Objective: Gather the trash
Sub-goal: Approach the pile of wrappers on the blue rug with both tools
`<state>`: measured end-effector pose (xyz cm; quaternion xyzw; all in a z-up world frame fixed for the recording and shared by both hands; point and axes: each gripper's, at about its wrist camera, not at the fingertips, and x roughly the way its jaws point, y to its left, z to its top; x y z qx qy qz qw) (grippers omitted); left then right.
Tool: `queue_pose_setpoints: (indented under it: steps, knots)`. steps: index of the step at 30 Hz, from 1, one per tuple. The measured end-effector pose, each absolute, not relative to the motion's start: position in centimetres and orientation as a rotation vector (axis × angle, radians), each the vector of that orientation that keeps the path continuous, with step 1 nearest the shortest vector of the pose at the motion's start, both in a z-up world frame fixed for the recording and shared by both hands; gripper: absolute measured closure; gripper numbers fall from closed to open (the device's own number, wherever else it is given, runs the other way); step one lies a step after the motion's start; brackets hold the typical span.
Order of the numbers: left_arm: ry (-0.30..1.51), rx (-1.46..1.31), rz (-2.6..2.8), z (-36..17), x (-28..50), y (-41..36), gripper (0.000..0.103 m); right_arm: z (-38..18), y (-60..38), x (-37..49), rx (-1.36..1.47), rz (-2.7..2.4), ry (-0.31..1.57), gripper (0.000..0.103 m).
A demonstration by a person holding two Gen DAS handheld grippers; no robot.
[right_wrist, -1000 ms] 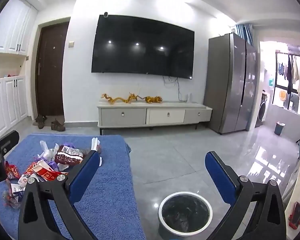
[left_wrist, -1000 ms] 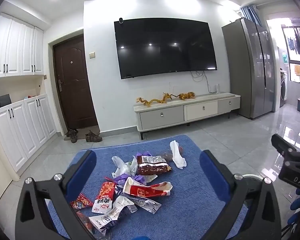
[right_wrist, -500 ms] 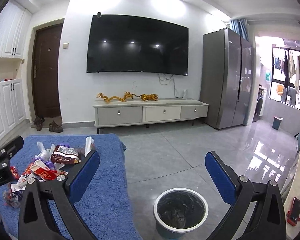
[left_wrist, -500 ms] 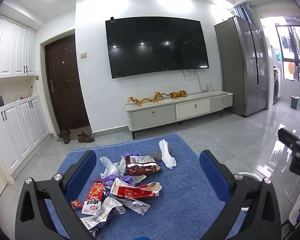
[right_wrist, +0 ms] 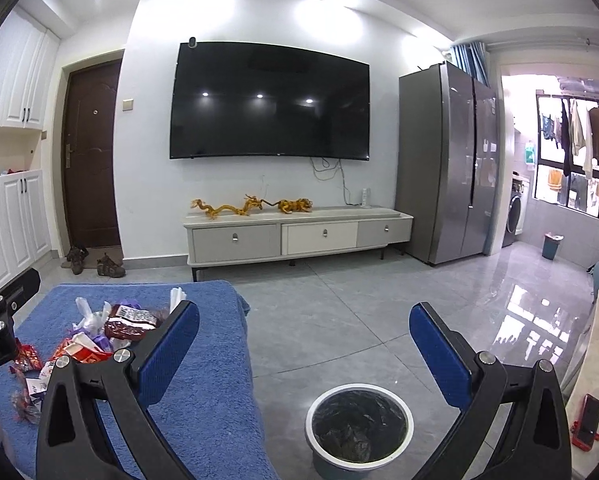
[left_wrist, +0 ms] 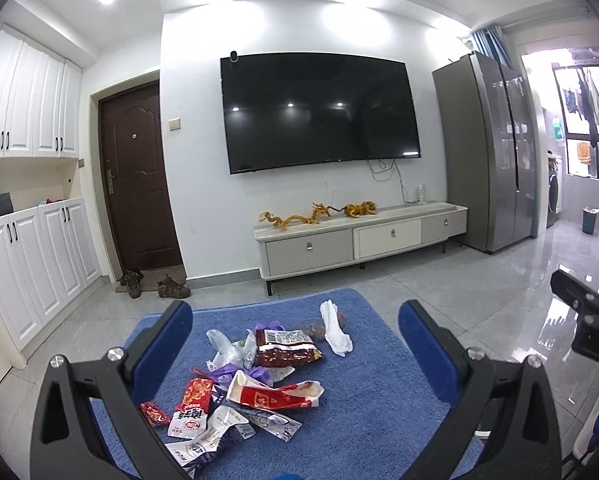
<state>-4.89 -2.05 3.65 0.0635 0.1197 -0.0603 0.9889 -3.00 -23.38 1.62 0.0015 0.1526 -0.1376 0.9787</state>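
Both cams rose; wrappers (left_wrist: 259, 376) below left hand-held gripper (left_wrist: 295, 344).

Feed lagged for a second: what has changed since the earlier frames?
Both views tilted upward, so the wrapper pile and the trash bin now sit lower in frame. Nothing was grasped or released. The left gripper and right gripper stay open and empty; the wrappers have not moved on the blue cloth.
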Motion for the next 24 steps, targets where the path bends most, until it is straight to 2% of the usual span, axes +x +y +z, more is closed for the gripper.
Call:
queue_pose_setpoints:
  steps: [9, 24]
  knots:
    - [0.276, 0.117, -0.044, 3.7, -3.4, 0.1, 0.000, -1.1, -20.7, -2.5, -0.012, -0.206, 0.298, 0.000]
    - [0.355, 0.130, -0.021, 1.8, 2.3, 0.6, 0.000, -3.6, -18.4, 3.2, -0.032, -0.119, 0.357, 0.000]
